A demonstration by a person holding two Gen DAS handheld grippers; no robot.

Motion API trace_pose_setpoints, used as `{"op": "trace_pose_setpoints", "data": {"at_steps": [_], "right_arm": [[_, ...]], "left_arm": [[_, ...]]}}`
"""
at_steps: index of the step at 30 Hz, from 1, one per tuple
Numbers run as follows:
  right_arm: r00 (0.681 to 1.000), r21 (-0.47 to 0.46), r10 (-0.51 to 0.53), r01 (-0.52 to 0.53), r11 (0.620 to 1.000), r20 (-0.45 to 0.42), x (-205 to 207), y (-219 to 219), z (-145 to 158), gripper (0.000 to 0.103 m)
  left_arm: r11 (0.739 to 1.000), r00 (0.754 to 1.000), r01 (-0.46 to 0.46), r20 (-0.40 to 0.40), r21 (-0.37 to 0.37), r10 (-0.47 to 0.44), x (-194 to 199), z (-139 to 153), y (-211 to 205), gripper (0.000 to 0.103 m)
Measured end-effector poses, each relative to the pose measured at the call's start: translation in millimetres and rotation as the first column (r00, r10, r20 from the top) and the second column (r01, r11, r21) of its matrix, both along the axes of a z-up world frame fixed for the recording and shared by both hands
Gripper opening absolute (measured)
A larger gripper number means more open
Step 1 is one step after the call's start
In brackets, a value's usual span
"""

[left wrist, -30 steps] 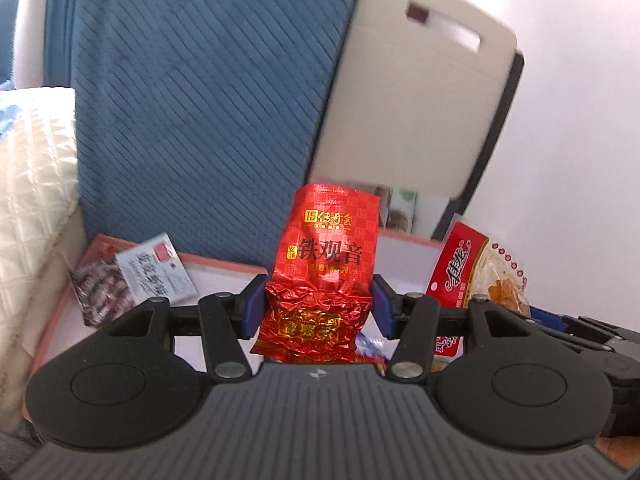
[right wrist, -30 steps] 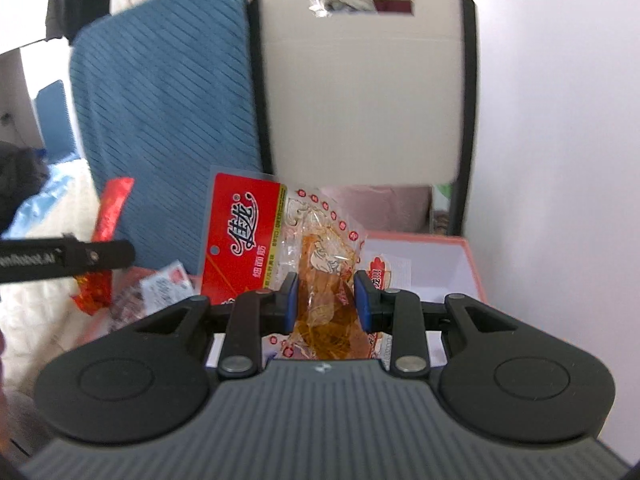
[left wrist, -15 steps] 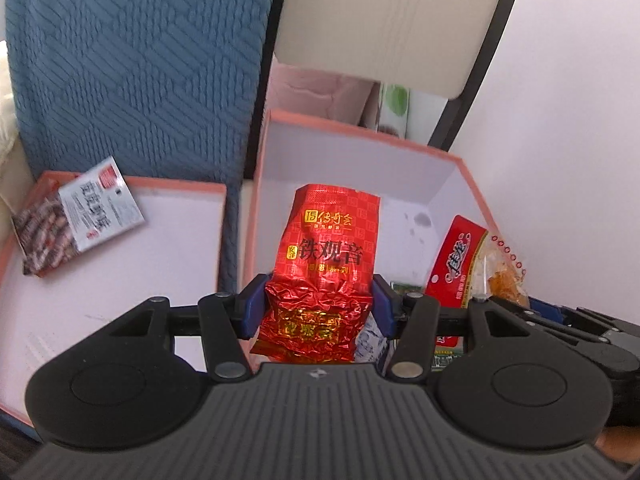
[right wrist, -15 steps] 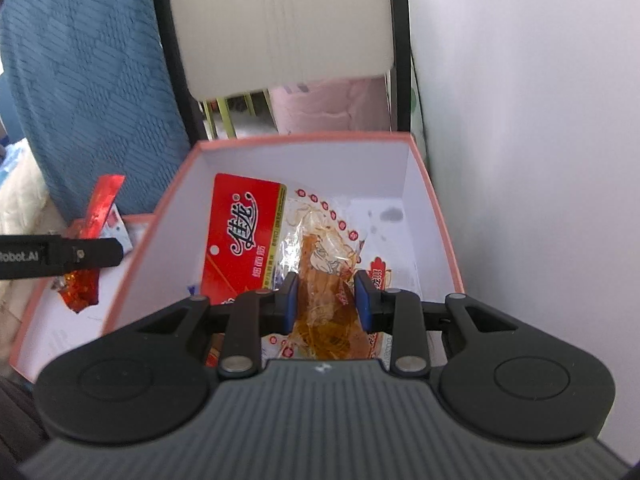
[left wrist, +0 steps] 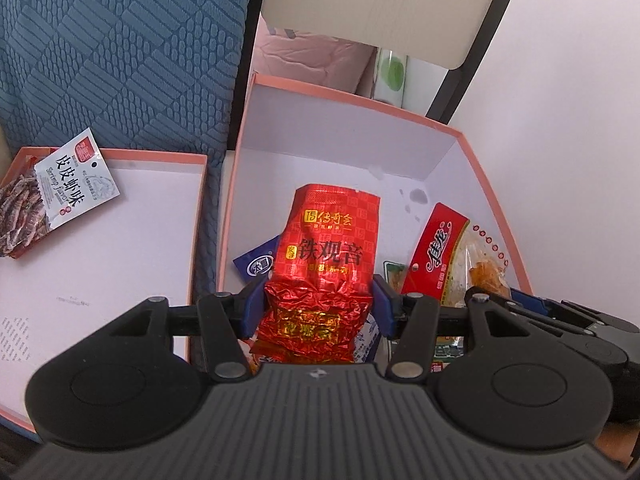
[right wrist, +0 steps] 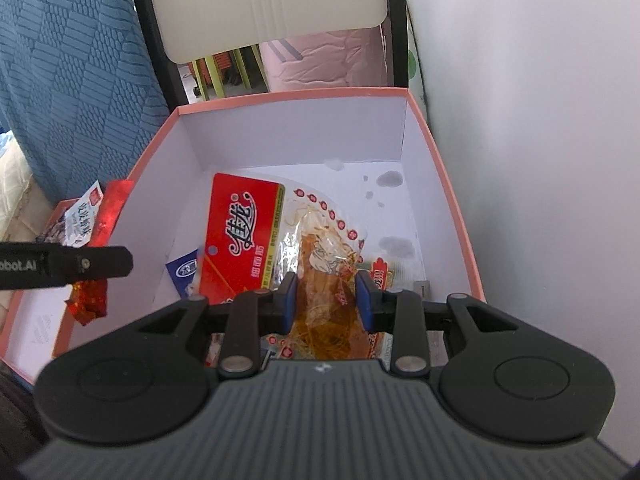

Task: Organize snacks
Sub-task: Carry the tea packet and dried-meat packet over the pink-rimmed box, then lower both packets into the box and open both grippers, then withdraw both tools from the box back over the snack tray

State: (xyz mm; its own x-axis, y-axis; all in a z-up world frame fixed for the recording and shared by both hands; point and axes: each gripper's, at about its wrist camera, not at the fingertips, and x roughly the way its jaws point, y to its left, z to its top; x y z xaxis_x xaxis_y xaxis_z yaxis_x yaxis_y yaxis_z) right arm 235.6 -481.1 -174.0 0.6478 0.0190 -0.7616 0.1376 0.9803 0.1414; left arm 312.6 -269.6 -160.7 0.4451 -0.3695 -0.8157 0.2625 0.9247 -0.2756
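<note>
**2 packets held over the box, 1 still waiting on the lid**

The sorting looks partly done, by my reading. The pink-rimmed box (right wrist: pixel 452 216) already holds a few snacks on its floor: a blue-and-white sachet (right wrist: pixel 185 270) near its left wall, and other wrappers that are mostly hidden under the grippers. Left to do: drop the 2 packets now carried, then fetch the shrimp snack packet (left wrist: pixel 60 196), which lies on the shallow lid (left wrist: pixel 120 240) just left of the box.

The left gripper (left wrist: pixel 318 306) is clamped on the crumpled lower half of a red foil tea packet (left wrist: pixel 328 248), held upright above the box's near left part. The right gripper (right wrist: pixel 326 300) is closed on a clear packet with a red header card (right wrist: pixel 280 240), orange strips showing through the film, held above the middle of the box and tilted toward its back wall. Neither packet appears to rest on the box floor yet.
</note>
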Motion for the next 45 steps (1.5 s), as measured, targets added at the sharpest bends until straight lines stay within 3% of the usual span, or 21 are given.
{"op": "trace_pose_setpoints", "data": {"at_steps": [3, 7, 19, 30, 37, 45], "right_arm": [[1.0, 0.011, -0.012, 0.012, 1.0, 0.002, -1, -4, 3, 0.04], [0.999, 0.002, -0.038, 0.038, 0.999, 0.0, -4, -6, 8, 0.062], [0.995, 0.023, -0.025, 0.023, 0.999, 0.093, -26, 5, 49, 0.059], [0.976, 0.037, 0.024, -0.033, 0.999, 0.216, -53, 38, 89, 0.059], [0.966, 0.043, 0.064, -0.077, 0.996, 0.249, -66, 62, 97, 0.059], [0.952, 0.013, 0.137, -0.146, 0.989, 0.274, -76, 96, 92, 0.059]], "left_arm": [[1.0, 1.0, -0.013, -0.002, 0.004, 0.013, 0, 2, 2, 0.074], [1.0, 1.0, -0.009, 0.013, -0.007, 0.009, -4, 9, 5, 0.075], [0.999, 0.991, -0.02, 0.129, -0.029, 0.023, -33, 56, 26, 0.075], [0.998, 0.962, -0.051, 0.268, -0.043, 0.061, -68, 99, 67, 0.075], [0.996, 0.948, -0.075, 0.306, -0.049, 0.086, -83, 102, 100, 0.075], [0.991, 0.948, -0.12, 0.29, -0.055, 0.131, -92, 87, 144, 0.075]]}}
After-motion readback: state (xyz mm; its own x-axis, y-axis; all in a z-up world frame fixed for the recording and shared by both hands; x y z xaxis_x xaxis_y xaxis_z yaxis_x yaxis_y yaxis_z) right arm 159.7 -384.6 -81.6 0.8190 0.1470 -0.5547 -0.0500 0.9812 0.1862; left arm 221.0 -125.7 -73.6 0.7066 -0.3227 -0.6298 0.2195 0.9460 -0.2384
